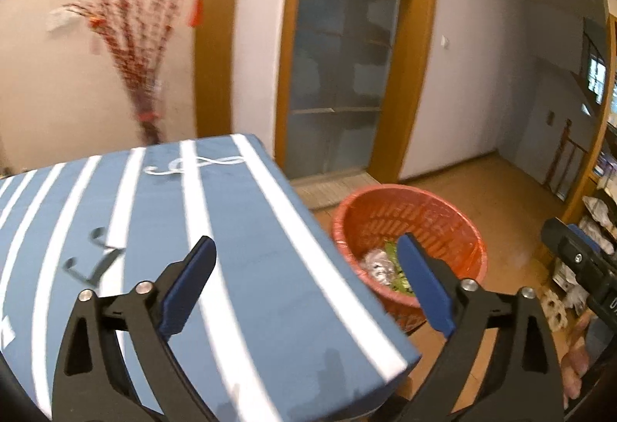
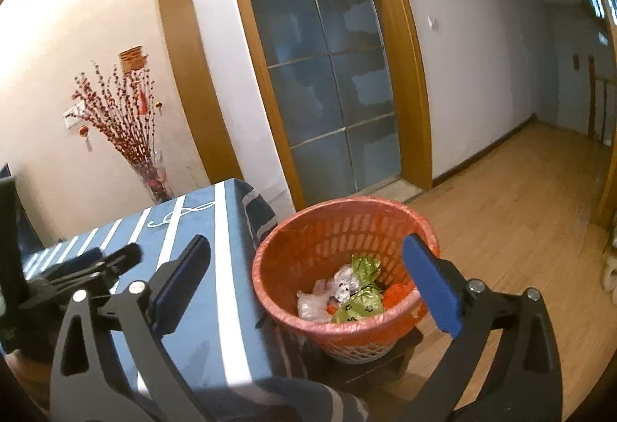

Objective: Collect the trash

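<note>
An orange plastic waste basket point(image 2: 308, 237) with a pink liner stands beside the table's right edge; it also shows in the left wrist view point(image 1: 424, 213). Inside lie crumpled green, clear and silver wrappers point(image 2: 354, 291), also seen in the left wrist view point(image 1: 385, 264). My right gripper point(image 2: 304, 279) is open and empty, above the basket's near rim and the table edge. My left gripper point(image 1: 308, 275) is open and empty over the table's right part. The left gripper shows at the left of the right wrist view point(image 2: 88, 264).
The table point(image 1: 231, 248) has a blue cloth with white stripes. A vase of red branches point(image 2: 150, 175) stands by the far wall. A frosted glass door point(image 2: 327, 75) with a wooden frame is behind the basket. Wooden floor point(image 2: 520, 198) stretches right.
</note>
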Motion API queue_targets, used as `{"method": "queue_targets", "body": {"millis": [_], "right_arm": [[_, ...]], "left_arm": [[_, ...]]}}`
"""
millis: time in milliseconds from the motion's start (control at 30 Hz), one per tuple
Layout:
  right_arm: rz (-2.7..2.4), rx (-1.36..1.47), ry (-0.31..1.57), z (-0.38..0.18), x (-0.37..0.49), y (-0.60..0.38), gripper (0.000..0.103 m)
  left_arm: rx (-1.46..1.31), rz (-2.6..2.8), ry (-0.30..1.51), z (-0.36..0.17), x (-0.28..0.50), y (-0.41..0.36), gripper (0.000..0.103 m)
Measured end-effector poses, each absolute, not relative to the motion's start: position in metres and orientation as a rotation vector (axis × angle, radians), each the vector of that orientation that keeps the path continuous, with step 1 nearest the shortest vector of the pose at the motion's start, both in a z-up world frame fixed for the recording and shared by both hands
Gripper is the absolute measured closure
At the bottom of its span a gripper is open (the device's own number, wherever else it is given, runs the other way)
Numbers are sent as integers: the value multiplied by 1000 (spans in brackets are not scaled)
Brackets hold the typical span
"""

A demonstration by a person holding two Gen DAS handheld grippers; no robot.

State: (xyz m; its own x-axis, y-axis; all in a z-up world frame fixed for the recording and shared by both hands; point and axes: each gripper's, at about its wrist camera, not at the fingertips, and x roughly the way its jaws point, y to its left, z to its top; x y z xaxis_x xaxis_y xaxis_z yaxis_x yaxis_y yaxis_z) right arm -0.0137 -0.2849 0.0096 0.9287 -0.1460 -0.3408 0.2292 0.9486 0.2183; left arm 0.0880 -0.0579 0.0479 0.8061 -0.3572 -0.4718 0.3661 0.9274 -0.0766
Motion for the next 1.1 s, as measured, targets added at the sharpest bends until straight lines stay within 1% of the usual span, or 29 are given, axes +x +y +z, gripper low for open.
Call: {"method": "queue_targets", "body": {"millis": [200,767,1100], "right_arm": [[-237,210,305,13,-49,-250,4],[-330,112,326,0,-101,-192,4],[-354,104,365,-8,-100,-186,4]], "left_arm": [[7,-273,426,52,46,-26,3],[-6,-74,362,35,-21,15,3],[-32,-57,385,23,-31,23,3]]}}
